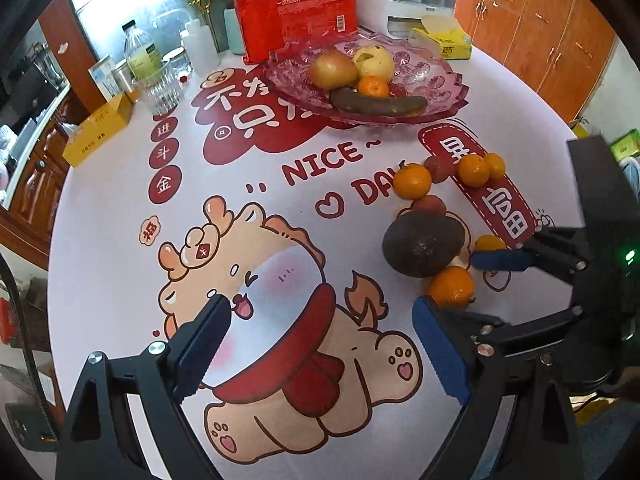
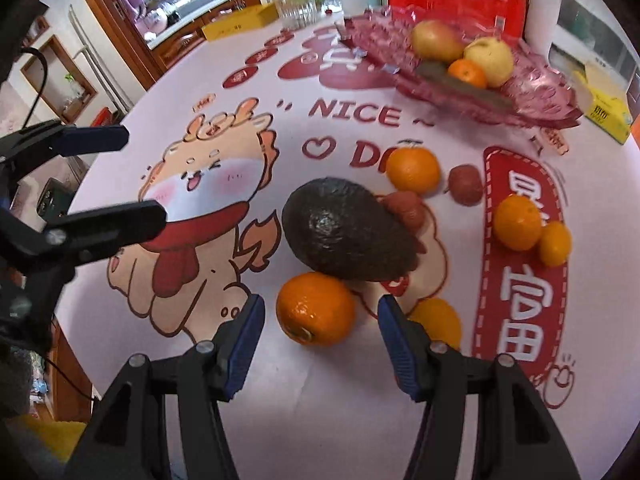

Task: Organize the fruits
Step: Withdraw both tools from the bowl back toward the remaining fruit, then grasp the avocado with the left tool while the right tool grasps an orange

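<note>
A pink glass fruit plate (image 1: 432,80) (image 2: 536,96) at the back of the table holds two apples, a small orange (image 1: 373,86) and a dark banana (image 1: 378,105). Loose on the tablecloth lie a dark avocado (image 1: 422,243) (image 2: 346,230), several oranges and red lychees. My right gripper (image 2: 320,344) is open with one orange (image 2: 315,309) (image 1: 451,286) between its fingers, not clamped. It also shows in the left wrist view (image 1: 460,280). My left gripper (image 1: 320,348) is open and empty above the cartoon print; it also shows in the right wrist view (image 2: 136,176).
At the table's back stand a red pack of paper cups (image 1: 298,8), a glass (image 1: 160,86), bottles, a yellow box (image 1: 98,132) and a tissue box (image 1: 442,42). Wooden cabinets (image 1: 560,40) lie beyond the table edge.
</note>
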A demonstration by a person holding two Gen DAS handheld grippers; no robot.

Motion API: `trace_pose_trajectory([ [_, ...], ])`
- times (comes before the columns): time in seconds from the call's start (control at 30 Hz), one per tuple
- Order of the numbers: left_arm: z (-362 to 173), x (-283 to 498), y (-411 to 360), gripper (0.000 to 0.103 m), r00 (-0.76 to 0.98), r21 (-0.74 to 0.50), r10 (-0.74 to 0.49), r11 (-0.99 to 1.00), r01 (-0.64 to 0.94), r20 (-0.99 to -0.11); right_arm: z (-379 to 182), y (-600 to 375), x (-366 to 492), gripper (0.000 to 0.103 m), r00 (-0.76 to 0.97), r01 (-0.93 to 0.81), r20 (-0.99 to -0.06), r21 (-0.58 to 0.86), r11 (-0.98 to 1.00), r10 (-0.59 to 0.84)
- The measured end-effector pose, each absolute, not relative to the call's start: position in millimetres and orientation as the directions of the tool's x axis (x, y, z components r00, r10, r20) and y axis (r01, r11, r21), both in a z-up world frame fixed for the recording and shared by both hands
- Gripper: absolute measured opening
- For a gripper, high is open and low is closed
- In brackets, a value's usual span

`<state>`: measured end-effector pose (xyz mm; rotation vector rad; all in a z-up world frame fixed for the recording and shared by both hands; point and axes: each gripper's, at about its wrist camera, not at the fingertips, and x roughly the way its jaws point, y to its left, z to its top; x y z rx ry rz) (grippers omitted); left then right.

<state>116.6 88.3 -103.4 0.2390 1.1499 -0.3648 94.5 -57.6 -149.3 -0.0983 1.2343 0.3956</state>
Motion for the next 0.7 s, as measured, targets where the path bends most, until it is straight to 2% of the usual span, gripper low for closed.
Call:
trace_pose_trajectory([
  [0.1,-107,122,90,0.091,0.351,-0.024,-0.177,0.916,0.401,-0.92,-158,-54,97,0.059,0.255,-0.331,-0.94,0.135,0.934,0.227],
  [0.2,-109,127,87,0.091,0.336,-0.056,-0.209,0.909,0.413,-0.918,-162,-55,97,0.046,0.242,-0.317,-0.941,0.153,0.936,0.236],
  [0.7,-138,150,35,0.091,0.21,-0.177,-0.326,0.836,0.52,-0.922,-144,-97,80,0.045,0.313,-0.202,-0.932,0.122,0.972,0.182],
])
